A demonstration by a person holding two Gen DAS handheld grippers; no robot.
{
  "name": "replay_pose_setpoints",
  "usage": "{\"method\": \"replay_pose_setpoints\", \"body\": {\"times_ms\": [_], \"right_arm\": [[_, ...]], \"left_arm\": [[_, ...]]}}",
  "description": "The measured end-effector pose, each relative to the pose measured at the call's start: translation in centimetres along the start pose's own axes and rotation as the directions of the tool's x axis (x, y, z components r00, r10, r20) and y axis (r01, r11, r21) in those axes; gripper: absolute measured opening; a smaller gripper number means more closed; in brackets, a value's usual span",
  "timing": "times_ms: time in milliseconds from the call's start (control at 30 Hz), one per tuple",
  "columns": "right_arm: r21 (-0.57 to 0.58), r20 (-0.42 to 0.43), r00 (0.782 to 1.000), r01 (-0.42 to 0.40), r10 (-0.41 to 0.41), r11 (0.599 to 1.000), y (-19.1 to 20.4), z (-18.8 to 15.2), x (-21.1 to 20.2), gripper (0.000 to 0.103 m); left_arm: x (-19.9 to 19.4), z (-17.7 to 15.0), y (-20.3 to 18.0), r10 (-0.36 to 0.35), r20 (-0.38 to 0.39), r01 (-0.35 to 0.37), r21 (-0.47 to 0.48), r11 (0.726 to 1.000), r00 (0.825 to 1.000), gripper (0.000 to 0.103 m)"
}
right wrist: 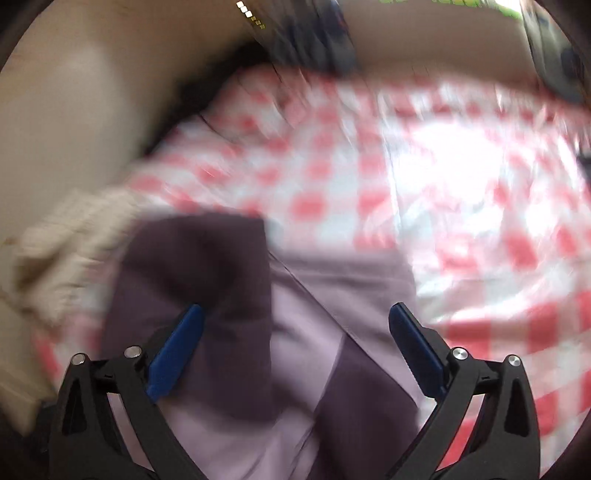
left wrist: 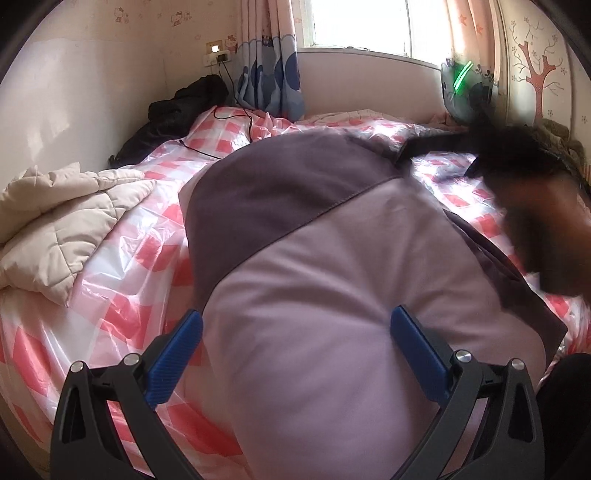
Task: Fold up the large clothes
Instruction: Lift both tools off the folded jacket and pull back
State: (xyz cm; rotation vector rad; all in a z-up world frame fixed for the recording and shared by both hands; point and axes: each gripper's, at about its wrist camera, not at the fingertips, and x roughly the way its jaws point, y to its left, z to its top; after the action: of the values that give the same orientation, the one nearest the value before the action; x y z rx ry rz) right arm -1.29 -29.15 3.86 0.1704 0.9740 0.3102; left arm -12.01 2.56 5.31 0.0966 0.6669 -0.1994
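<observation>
Bed (left wrist: 122, 266) under pink-checked plastic sheet, cream quilt (left wrist: 62, 221) at left, window (left wrist: 360, 22) behind. Two-tone purple garment (left wrist: 332, 277) lies flat — left gripper (left wrist: 295, 325) and right gripper (right wrist: 295, 321) above it, jaws released, empty.

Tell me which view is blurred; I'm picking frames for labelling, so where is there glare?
Right wrist view: motion-smeared throughout, purple garment soft. Left wrist view: mostly sharp, but the right gripper is a dark smear; window blown out, glare on the checked plastic sheet.
</observation>
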Motion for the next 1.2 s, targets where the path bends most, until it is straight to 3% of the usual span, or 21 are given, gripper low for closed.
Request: {"method": "replay_pose_setpoints", "body": {"times_ms": [33,100,167,233,333,500,567,600,633,700,800,900,1100,1200], "right_arm": [[0.054,-0.027,0.999,-0.044,0.045,0.998,-0.6,-0.3,2.2,0.097],[0.137,-0.008,0.996,-0.093,0.094,0.986,-2.2,-0.9,3.0,0.097],[0.104,-0.032,0.994,-0.101,0.105,0.989,-2.1,-0.7,2.6,0.097],[0.084,-0.033,0.995,-0.092,0.096,0.992,-1.9,-0.8,0.8,0.097],[-0.014,0.074,0.994,-0.075,0.076,0.997,-0.6,-2.7,-5.0,0.097],[-0.155,0.160,0.986,-0.017,0.042,0.988,2.2,-10.2,-11.6,0.097],[-0.179,0.063,0.998,0.041,-0.030,0.983,2.8,-13.5,-9.3,0.097],[-0.148,-0.008,1.000,-0.008,0.007,0.989,2.0,-14.7,-7.5,0.097],[-0.089,-0.018,0.999,-0.041,0.039,0.995,1.3,-15.0,-7.2,0.097],[-0.049,-0.008,0.999,-0.039,0.039,0.998,1.0,-14.9,-8.7,0.097],[-0.109,0.075,0.997,0.017,-0.009,0.994,2.9,-15.4,-12.9,0.097],[-0.175,0.098,0.993,0.075,-0.059,0.982,5.2,-16.5,-15.3,0.097],[-0.230,0.020,0.991,0.136,-0.135,0.964,8.7,-17.9,-15.7,0.097],[-0.224,0.014,0.994,0.112,-0.111,0.968,9.7,-18.6,-15.7,0.097]], "left_arm": [[-0.2,0.0,0.1,-0.013,0.011,0.013,-0.010,1.000,1.000,0.098],[0.2,0.3,0.0,-0.019,-0.021,0.019,0.001,1.000,1.000,0.098],[0.3,0.2,-0.3,-0.012,-0.032,0.012,0.005,1.000,0.999,0.098],[0.1,0.2,-0.4,0.008,-0.036,-0.008,0.011,1.000,0.999,0.098],[-0.7,0.1,-0.5,0.035,-0.041,-0.035,0.017,0.999,0.999,0.098],[-1.7,0.0,-0.8,0.050,-0.058,-0.050,0.005,0.999,0.997,0.097],[-2.3,-0.1,-0.9,0.061,-0.059,-0.061,-0.004,0.998,0.996,0.097],[-2.6,-0.2,-1.0,0.061,-0.061,-0.062,-0.011,0.998,0.996,0.097],[-3.1,-0.3,-1.1,0.062,-0.066,-0.063,-0.018,0.998,0.996,0.097],[-4.6,-0.3,-1.4,0.075,-0.052,-0.076,-0.023,0.997,0.996,0.097],[-6.6,-0.5,-1.5,0.086,-0.021,-0.086,-0.040,0.995,0.996,0.097],[-7.9,-0.5,-1.8,0.093,-0.020,-0.093,-0.047,0.995,0.995,0.097],[-8.9,-0.7,-2.0,0.100,-0.092,-0.107,-0.071,0.992,0.991,0.097],[-9.4,-0.8,-1.9,0.114,-0.128,-0.127,-0.095,0.987,0.985,0.097]]}}
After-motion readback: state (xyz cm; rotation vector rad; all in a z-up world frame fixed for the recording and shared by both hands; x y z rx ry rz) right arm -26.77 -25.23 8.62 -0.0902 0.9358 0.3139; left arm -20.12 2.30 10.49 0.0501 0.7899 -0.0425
